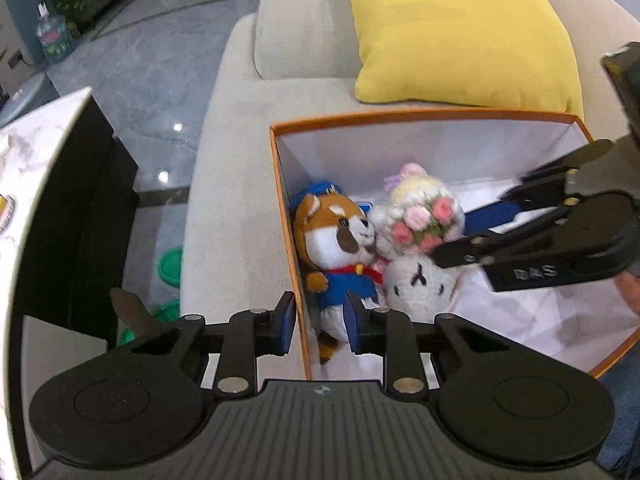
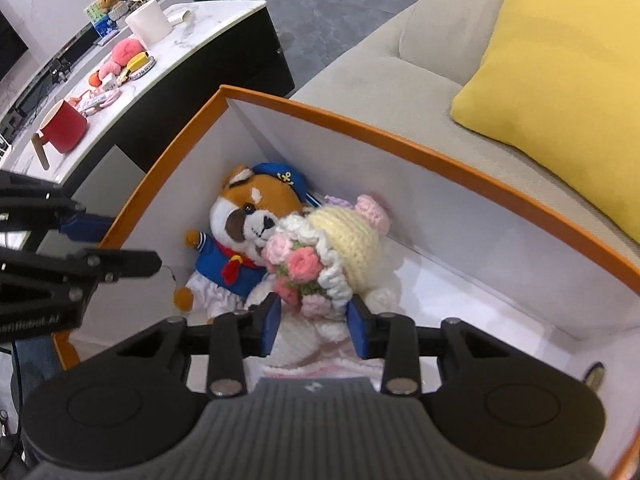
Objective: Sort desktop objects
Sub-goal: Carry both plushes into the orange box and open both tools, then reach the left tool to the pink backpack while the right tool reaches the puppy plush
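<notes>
An orange box [image 2: 400,136] with white inner walls is set on a beige sofa [image 1: 240,160], just in front of a yellow cushion [image 1: 460,32]. Two soft toys are lying inside it, pressed together at the far left corner: a fox toy [image 2: 244,224] in a blue sailor suit and a crocheted doll [image 2: 340,248] holding a bunch of pink flowers.

The left gripper [image 1: 320,316] is held above the near left wall of the box, with the wall's edge and the fox toy's legs seen in the gap between its jaws; nothing is pressed by the blue pads, so it is released and empty. The right gripper [image 2: 314,320] is poised over the crocheted doll, whose skirt shows between its jaws, but no squeeze on the yarn is seen, so it too is judged released.

More things to be sorted are left on the marble counter [image 2: 192,52] beyond the box: a red mug [image 2: 64,128], a pink plush [image 2: 126,54] and a white cup [image 2: 148,24], among smaller items.

The step in hand appears to be the withdrawal after a drop. It is done well if both grippers are lifted straight up until the orange rim is cleared, so that yarn is not snagged and the box wall is not knocked. Only then should a gripper be swung toward the counter, and the next item should be set into the free floor on the right of the box.
</notes>
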